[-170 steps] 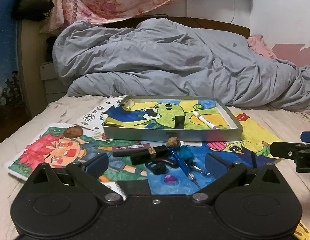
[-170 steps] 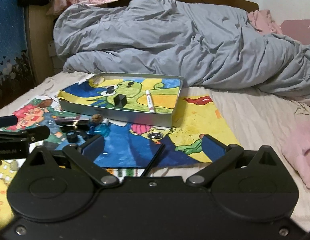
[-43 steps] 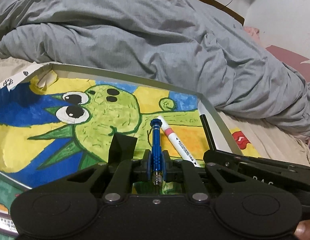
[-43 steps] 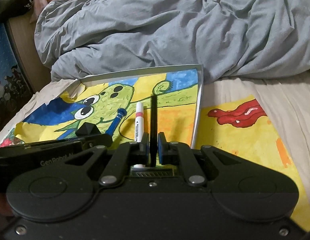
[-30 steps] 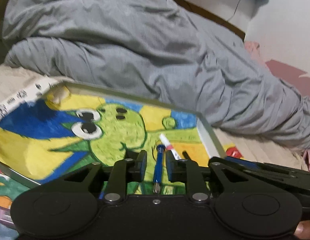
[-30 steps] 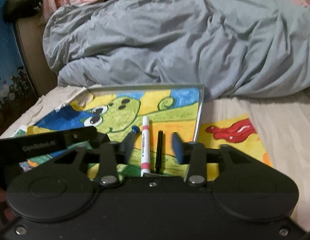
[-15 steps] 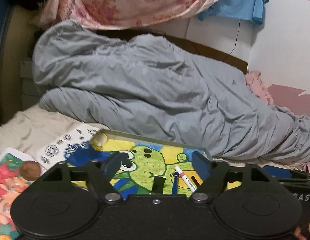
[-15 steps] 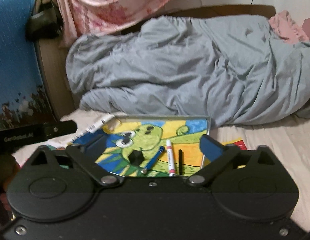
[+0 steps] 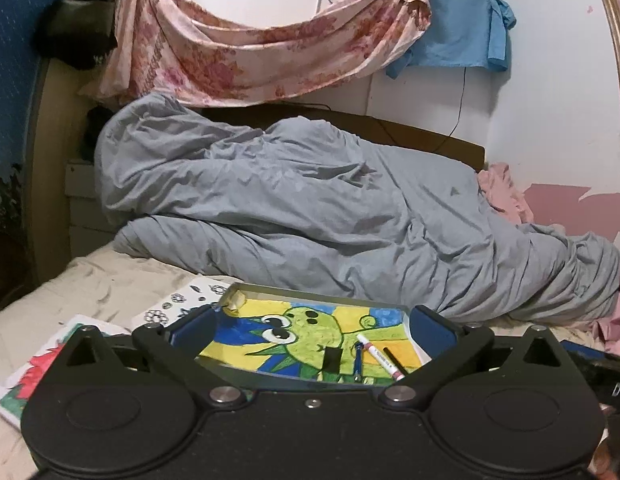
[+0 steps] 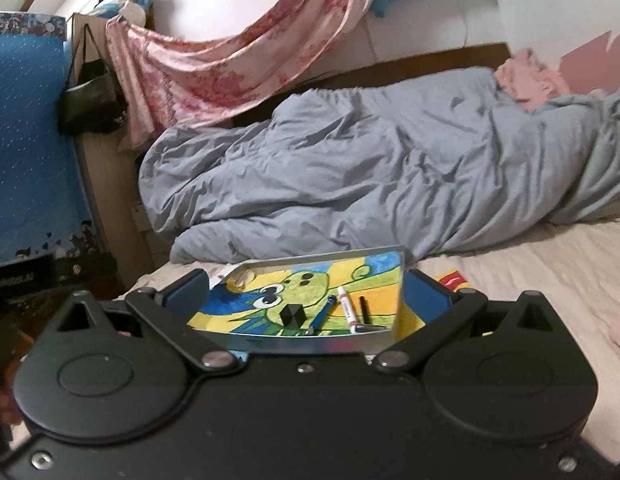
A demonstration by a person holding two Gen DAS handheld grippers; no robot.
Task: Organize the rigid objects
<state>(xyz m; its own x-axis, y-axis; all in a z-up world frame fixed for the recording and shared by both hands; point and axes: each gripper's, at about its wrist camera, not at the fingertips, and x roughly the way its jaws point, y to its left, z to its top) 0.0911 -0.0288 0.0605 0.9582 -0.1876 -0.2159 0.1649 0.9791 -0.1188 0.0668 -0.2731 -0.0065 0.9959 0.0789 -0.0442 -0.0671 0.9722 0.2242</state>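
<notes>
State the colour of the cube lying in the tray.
Black; the cube in the tray shows best in the right wrist view.

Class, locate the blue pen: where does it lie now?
In both views the blue pen lies in the tray, between the black cube and the white marker.

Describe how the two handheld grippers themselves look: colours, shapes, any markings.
Both are matte black. The left gripper and right gripper each have two round housings, angled linkage arms with silver pivot screws, and blue-padded fingers. White lettering marks the right gripper's side, mostly cut off.
</notes>
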